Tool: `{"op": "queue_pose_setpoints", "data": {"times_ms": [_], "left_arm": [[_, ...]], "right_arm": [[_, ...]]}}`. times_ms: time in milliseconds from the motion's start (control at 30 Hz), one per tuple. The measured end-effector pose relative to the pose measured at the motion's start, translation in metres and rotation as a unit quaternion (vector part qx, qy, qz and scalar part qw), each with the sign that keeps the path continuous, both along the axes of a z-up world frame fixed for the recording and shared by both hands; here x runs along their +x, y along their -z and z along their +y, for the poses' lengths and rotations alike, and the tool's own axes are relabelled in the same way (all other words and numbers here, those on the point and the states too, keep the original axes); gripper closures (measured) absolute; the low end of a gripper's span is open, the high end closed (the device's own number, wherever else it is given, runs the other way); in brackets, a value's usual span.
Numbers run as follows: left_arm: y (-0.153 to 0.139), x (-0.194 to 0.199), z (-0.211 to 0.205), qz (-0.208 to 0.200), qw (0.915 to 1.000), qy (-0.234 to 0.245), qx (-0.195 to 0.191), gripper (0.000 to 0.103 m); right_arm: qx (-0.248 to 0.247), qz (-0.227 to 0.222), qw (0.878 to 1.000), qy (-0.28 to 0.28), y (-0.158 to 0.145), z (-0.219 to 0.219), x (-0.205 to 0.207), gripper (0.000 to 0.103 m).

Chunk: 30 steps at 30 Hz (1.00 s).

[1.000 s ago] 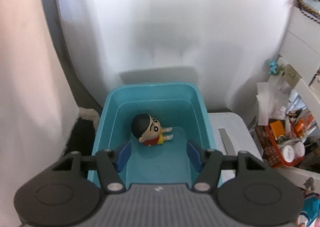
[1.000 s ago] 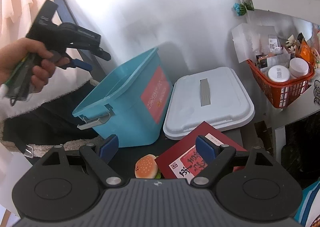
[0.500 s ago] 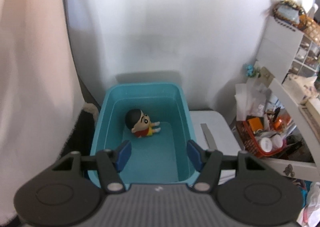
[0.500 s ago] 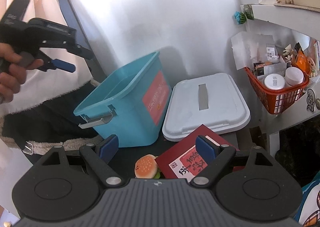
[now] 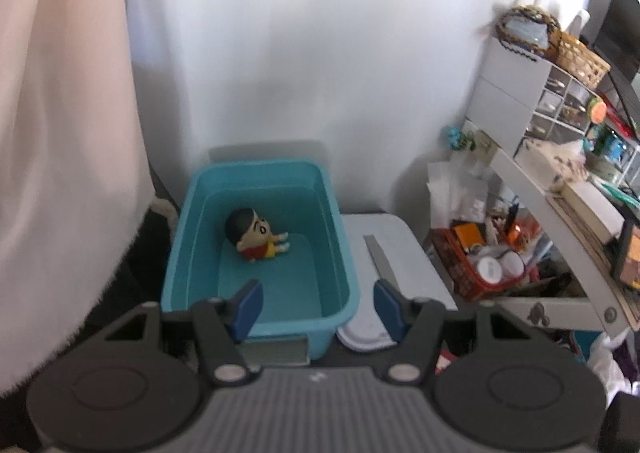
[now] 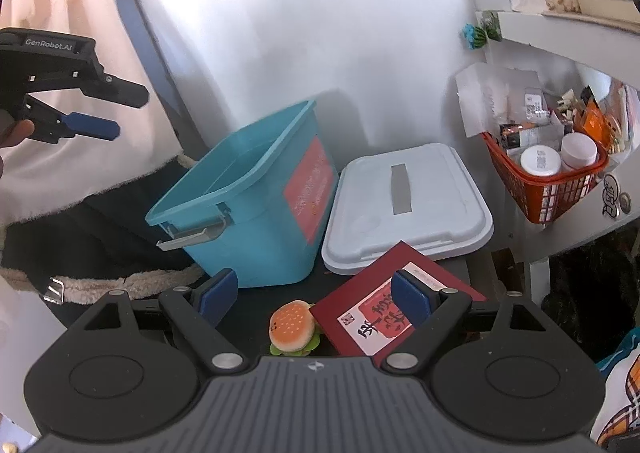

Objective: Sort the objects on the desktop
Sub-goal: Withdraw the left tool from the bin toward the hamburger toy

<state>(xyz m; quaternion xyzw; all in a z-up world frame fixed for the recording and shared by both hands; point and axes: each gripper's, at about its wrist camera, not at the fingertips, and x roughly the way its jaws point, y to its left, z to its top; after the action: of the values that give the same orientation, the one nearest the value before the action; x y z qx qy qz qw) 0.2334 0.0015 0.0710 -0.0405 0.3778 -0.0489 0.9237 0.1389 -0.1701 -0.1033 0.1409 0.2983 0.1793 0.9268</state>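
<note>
Teal bin (image 5: 182, 237): smooth plastic, slight sheen; metal-look latch (image 6: 192, 238) at one end; red paper label (image 6: 310, 189) on side.
Lid (image 6: 436, 197): pale grey plastic, matt, smooth.
Figurine (image 5: 256, 233): glossy moulded plastic.
Burger toy (image 6: 292, 327): soft plush cloth.
Booklet (image 6: 384, 293): dark red card, matt, printed paper panel.
Basket (image 6: 560, 189): orange-red plastic lattice.
Left claw (image 5: 316, 303), right claw (image 6: 316, 293): matt black plastic, blue pads (image 6: 410, 297), ribbed grey housing.

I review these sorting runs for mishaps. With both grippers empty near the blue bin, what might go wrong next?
The burger toy lies touching the red booklet, so the open right gripper may catch both. The booklet's far corner overlaps the white lid; lifting it might drag the lid. The left gripper hovering above the blue bin might collide with the right one there.
</note>
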Motion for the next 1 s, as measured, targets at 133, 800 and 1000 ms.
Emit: {"op": "queue_pose_setpoints", "data": {"times_ms": [133, 800, 1000], "left_arm": [[0.006, -0.008, -0.001, 0.000, 1.0000, 0.006, 0.000, 0.039], [0.072, -0.010, -0.009, 0.025, 0.9987, 0.011, -0.044, 0.039], [0.096, -0.006, -0.015, 0.035, 0.9983, 0.019, -0.042, 0.039]], "right_arm": [[-0.010, 0.000, 1.000, -0.004, 0.000, 0.004, -0.002, 0.015], [-0.038, 0.012, 0.999, -0.017, 0.005, 0.016, -0.007, 0.015], [-0.043, 0.017, 0.999, -0.024, 0.009, 0.019, -0.004, 0.015]]}}
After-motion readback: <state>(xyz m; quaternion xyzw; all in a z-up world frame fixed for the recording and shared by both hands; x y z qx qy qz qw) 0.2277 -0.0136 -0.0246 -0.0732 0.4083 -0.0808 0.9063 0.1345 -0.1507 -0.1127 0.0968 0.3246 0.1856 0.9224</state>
